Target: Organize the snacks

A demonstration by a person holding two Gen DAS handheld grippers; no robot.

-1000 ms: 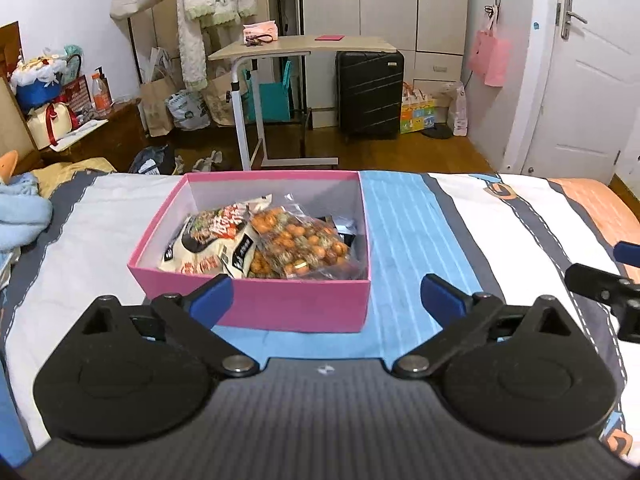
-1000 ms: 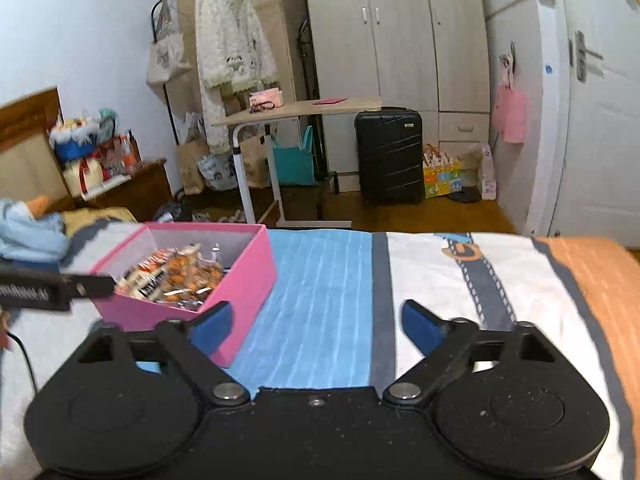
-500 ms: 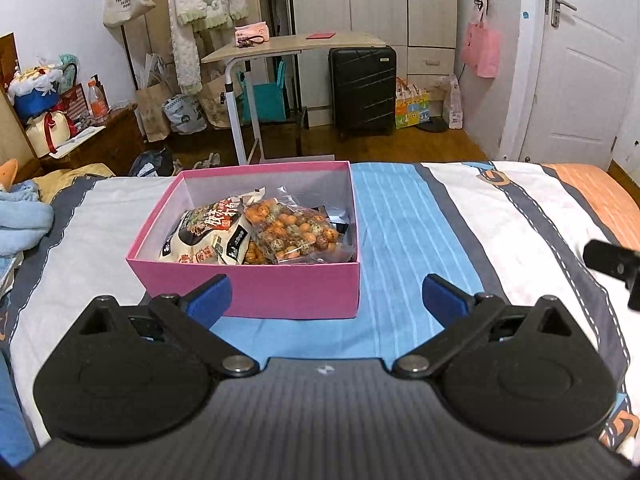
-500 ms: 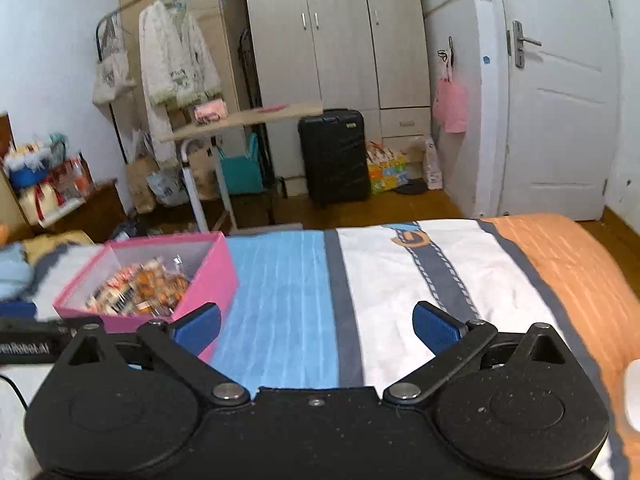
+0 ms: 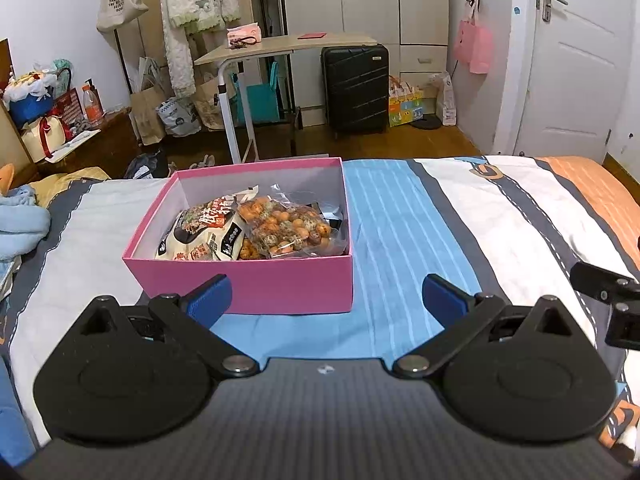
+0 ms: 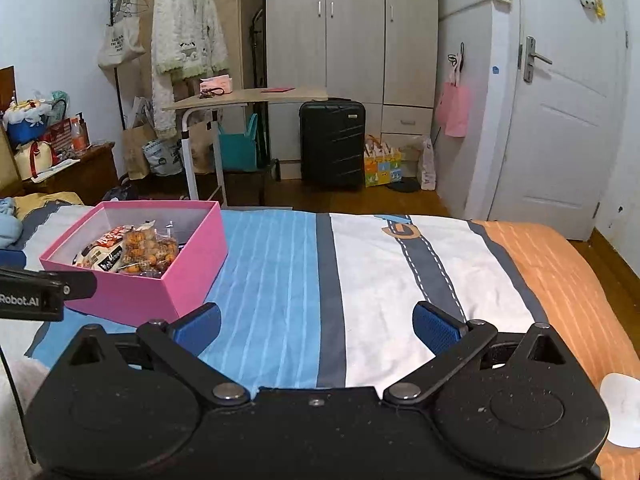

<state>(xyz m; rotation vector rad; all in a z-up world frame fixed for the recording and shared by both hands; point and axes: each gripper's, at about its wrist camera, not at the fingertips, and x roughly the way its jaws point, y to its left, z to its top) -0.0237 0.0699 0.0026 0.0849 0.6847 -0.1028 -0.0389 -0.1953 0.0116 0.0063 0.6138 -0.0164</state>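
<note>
A pink box (image 5: pixel 248 284) (image 6: pixel 132 296) sits on the striped bed cover and holds a white printed snack bag (image 5: pixel 202 234) and a clear bag of orange round snacks (image 5: pixel 286 228) (image 6: pixel 150 250). My left gripper (image 5: pixel 326 298) hovers just in front of the box, open, nothing between its blue-padded fingers. My right gripper (image 6: pixel 316 326) is open and empty over the blue and white stripes, to the right of the box. The left gripper's body (image 6: pixel 36 290) shows at the left edge of the right wrist view.
The bed cover (image 6: pixel 380 272) stretches right to an orange band. A white round object (image 6: pixel 622 414) lies at the far right. Beyond the bed stand a rolling table (image 5: pixel 280 46), a black suitcase (image 5: pixel 356 88), a wardrobe and a white door (image 5: pixel 576 60). A blue cloth (image 5: pixel 20 220) lies at the left.
Both grippers drew back and rose a little, so the box looks smaller and farther. The right wrist view swung right then partly back. Both stayed open.
</note>
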